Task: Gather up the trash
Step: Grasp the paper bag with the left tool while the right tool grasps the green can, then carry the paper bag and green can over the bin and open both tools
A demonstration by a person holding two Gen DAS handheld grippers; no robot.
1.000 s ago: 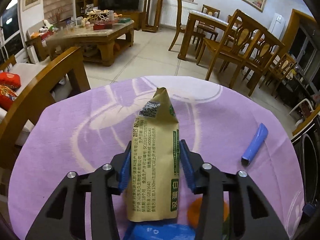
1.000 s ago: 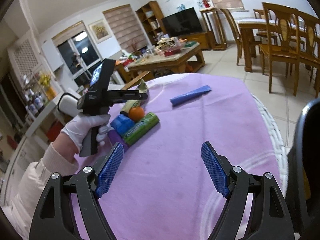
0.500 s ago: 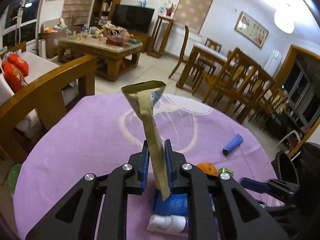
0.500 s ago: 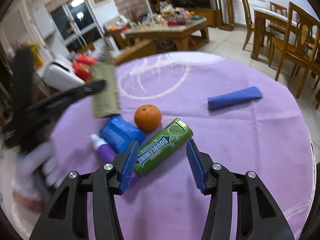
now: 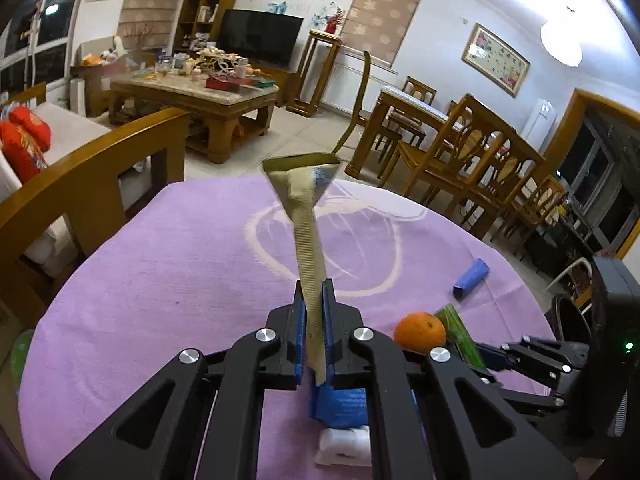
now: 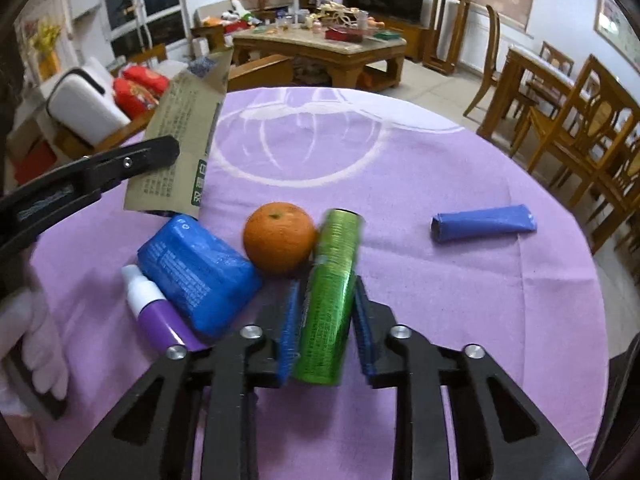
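Note:
My left gripper (image 5: 313, 312) is shut on a tan paper packet (image 5: 306, 232) and holds it upright above the purple table; the packet also shows in the right wrist view (image 6: 182, 144). My right gripper (image 6: 325, 312) has its pads on both sides of a green gum canister (image 6: 330, 292) lying on the cloth, closed against it. An orange (image 6: 279, 237), a blue pack (image 6: 196, 270) and a purple bottle with a white cap (image 6: 154, 312) lie just left of the canister. A blue wrapper (image 6: 484, 227) lies apart at the right.
The round table has a purple cloth (image 6: 360, 152) with white rings. A wooden chair (image 5: 100, 184) stands at its left edge. Dining chairs (image 5: 480, 160) and a coffee table (image 5: 200, 100) stand beyond. The left gripper's arm (image 6: 80, 184) crosses the table's left side.
My left gripper has lifted the packet higher and turned it edge-on. My right gripper has moved in over the green canister and closed onto it.

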